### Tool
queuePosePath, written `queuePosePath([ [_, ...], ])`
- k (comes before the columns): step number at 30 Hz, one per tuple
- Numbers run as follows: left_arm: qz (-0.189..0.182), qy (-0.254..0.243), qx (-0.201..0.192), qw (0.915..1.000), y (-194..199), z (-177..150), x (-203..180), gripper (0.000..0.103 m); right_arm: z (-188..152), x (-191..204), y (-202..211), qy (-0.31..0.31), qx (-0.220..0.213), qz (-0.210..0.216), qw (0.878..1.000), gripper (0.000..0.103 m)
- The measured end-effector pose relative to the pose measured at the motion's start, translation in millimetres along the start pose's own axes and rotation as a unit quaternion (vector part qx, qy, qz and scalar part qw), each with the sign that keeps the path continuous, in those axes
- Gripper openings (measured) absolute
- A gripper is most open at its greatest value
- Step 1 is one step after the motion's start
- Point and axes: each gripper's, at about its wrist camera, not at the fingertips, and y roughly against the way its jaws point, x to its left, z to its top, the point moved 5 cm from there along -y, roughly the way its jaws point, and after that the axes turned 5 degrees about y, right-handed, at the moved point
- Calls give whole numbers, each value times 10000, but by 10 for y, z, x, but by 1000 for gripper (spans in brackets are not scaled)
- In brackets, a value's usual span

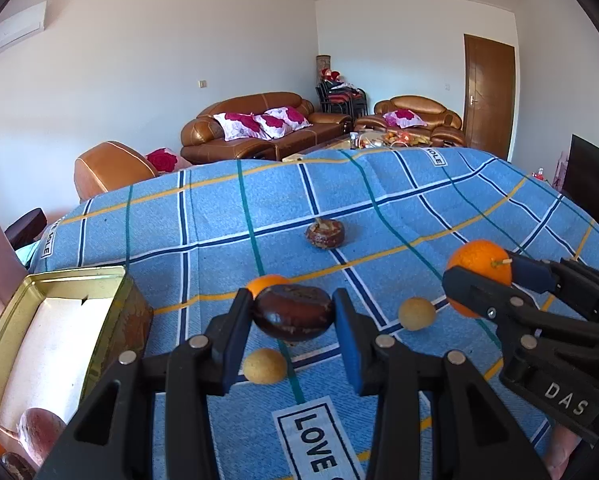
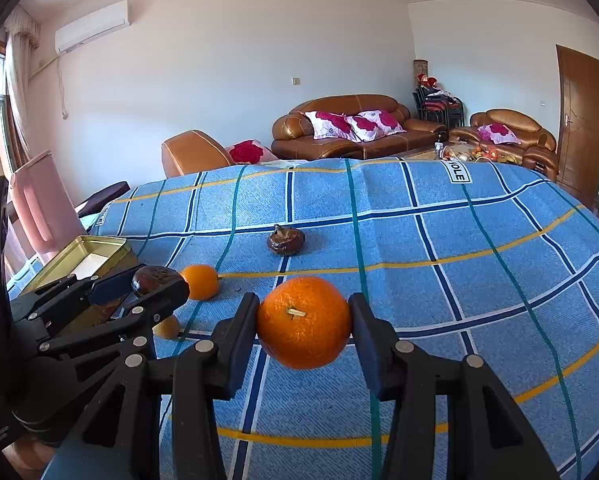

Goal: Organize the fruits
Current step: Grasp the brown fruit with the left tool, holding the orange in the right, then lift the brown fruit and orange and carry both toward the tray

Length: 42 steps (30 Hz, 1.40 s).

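Left wrist view: I am holding a dark fruit (image 1: 293,312) in the left hand-held gripper (image 1: 293,316) and an orange (image 2: 304,322) in the right hand-held gripper (image 2: 304,326), while some fruits are sitting in the tin (image 1: 71,280) and four are waiting on the table (image 1: 419,208).

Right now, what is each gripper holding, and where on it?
Left gripper pinches a dark brown fruit across its two sides. Right gripper pinches an orange across its sides, stem facing the camera. Both are lifted off the cloth.
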Motion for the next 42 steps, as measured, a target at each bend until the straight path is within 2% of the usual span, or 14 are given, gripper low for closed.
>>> queuePosePath([
  [23, 154, -3, -379, 9992, 199, -21, -2, 42, 21, 100, 154, 283, -366, -134, 9988, 48],
  [42, 241, 62, -695, 9973, 381, -48, 22, 42, -13, 277, 351, 496, -775, 82, 9957, 48],
])
